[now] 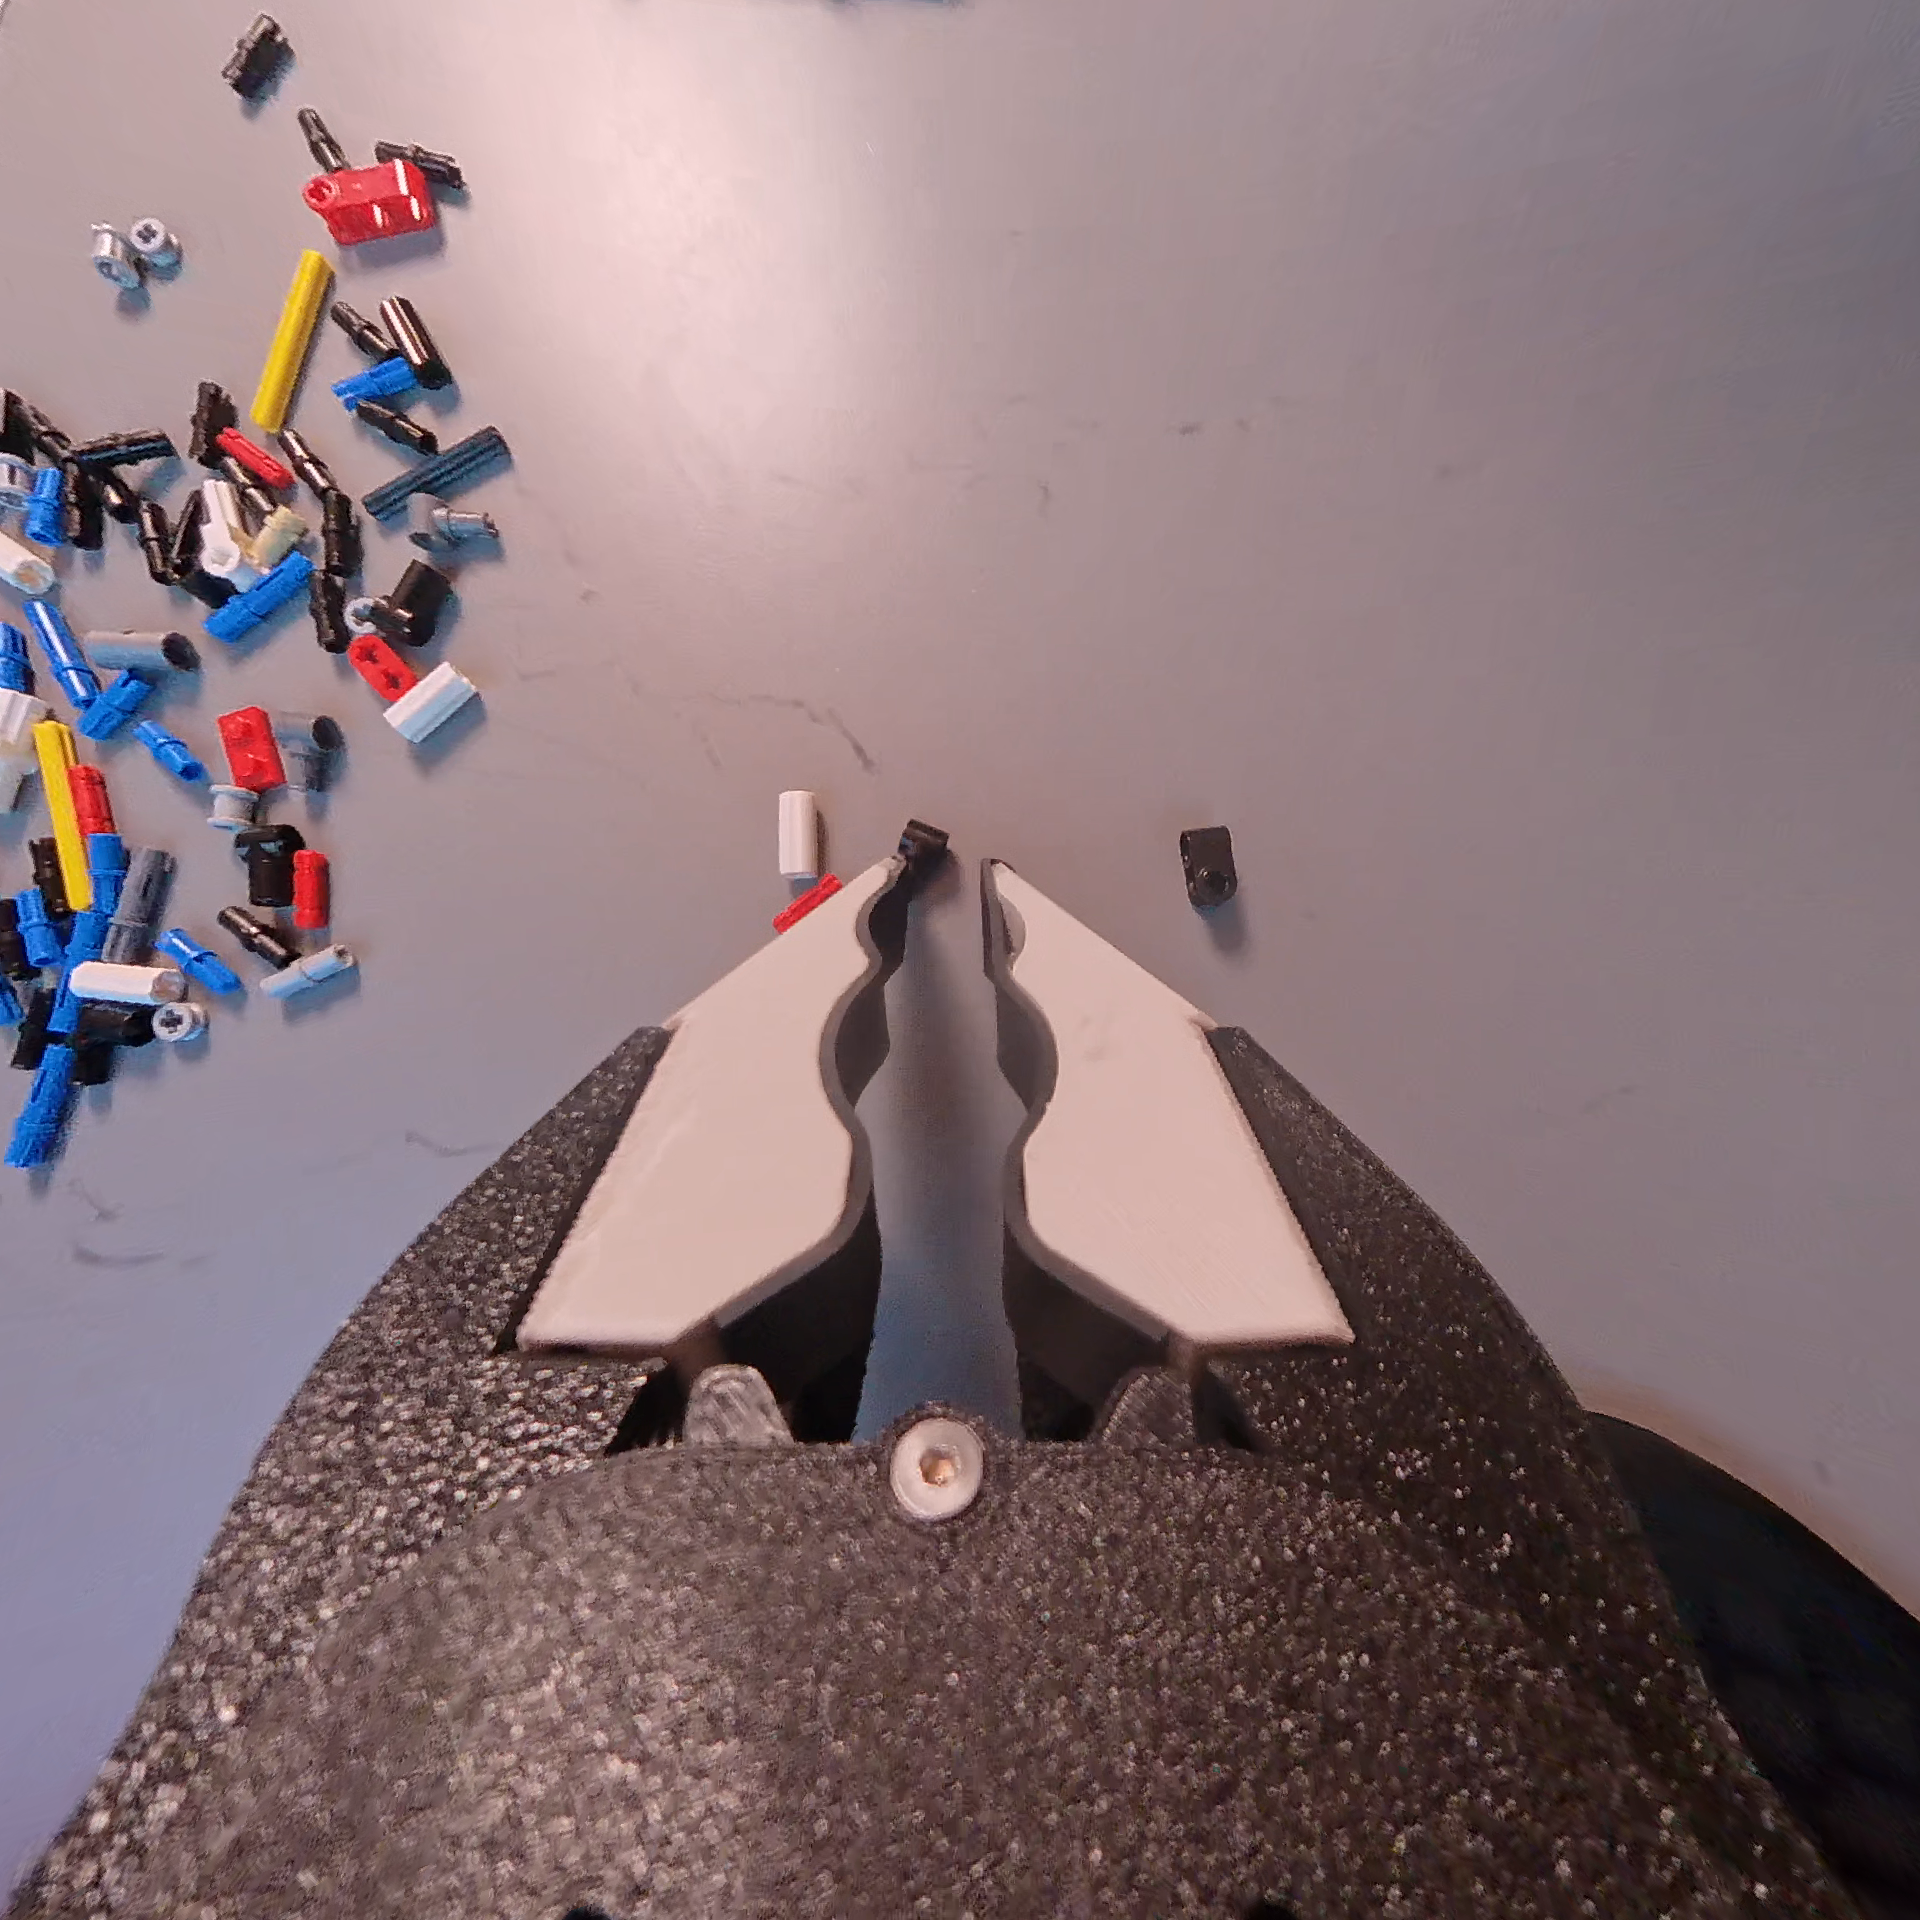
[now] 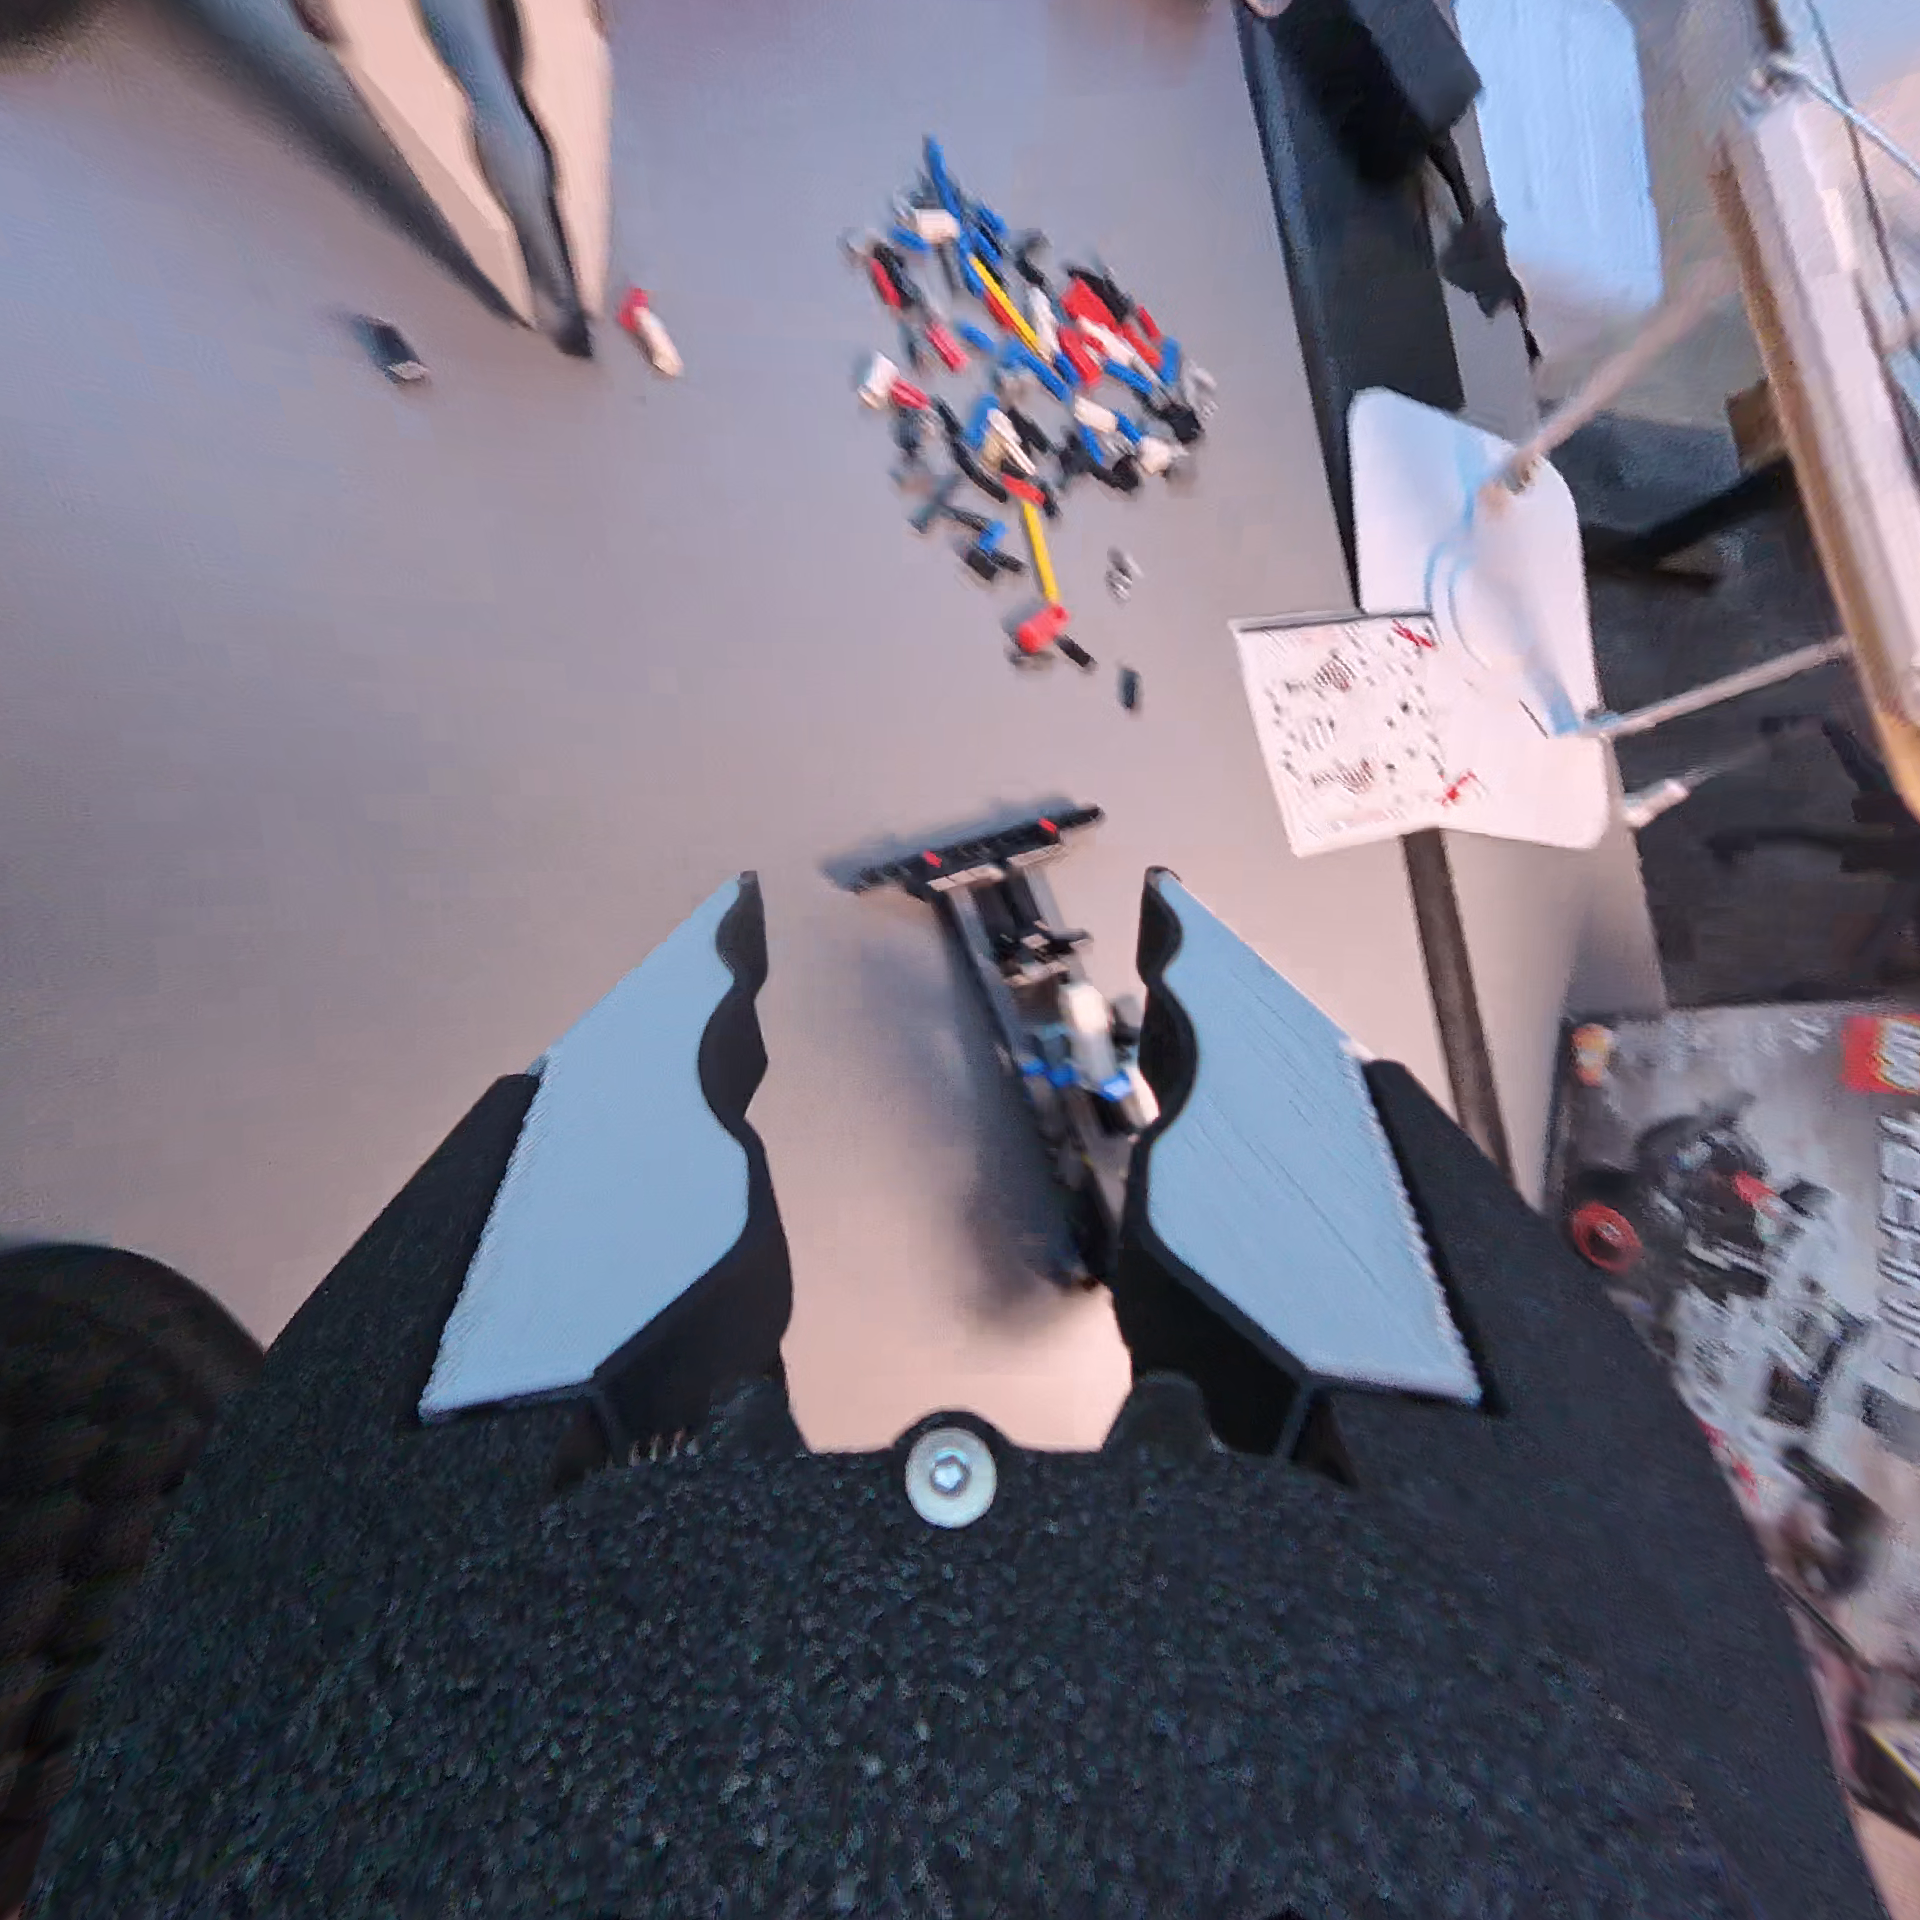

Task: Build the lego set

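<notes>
My left gripper [image 1: 940,864], slightly spread, noses at a black pin [image 1: 921,837] set apart from the pile [image 1: 208,644]; my right gripper [image 2: 951,883], wide open, straddles the model [image 2: 1023,977].

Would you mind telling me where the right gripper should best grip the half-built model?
Probably on the long narrow body, behind the crossbar. The right gripper is open and already straddles it, so come from above, one finger on each long side.

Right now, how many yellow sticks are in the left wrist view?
2. One yellow stick lies at the pile's upper part, below the red block; the other yellow stick sits by the frame's left edge. More may be hidden.
</notes>
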Tool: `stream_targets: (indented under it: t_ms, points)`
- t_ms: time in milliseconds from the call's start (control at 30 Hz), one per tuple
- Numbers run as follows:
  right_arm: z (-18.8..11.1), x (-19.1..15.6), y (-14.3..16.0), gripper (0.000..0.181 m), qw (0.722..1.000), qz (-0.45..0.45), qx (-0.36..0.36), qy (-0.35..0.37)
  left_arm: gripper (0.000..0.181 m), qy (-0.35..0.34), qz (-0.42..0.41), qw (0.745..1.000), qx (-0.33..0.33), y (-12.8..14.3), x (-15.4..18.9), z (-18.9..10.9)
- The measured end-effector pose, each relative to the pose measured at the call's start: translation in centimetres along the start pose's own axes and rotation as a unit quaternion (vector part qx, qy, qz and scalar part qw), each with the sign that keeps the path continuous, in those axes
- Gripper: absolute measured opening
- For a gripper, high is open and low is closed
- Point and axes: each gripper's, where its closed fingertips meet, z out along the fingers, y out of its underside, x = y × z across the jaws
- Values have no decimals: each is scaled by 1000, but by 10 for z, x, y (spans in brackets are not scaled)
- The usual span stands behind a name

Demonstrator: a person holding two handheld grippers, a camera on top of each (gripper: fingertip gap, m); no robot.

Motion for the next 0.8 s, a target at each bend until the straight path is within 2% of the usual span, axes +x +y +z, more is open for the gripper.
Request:
stream_targets:
  t_ms: [67,167,300,400,533,667,800]
  points:
    - [10,-38,-13,69,999,0,33,-23,15,-3,8,1000,-5,0,0,5]
    - [30,-84,-30,64,995,15,80,-56,0,-2,20,1000,-2,-3,1,9]
    - [58,-113,-53,55,986,43,142,-76,0,3,32,999,9,-15,7,19]
    - [79,-118,-63,56,983,52,160,-74,0,10,40,999,22,-34,14,33]
    - [95,-111,-57,56,981,74,170,-53,0,13,26,998,58,-60,13,46]
    - [97,-107,-49,56,979,89,179,-32,20,-9,-32,989,142,-71,-13,17]
    - [97,-98,-47,54,978,97,186,-14,27,-30,-92,979,177,-48,-36,-18]
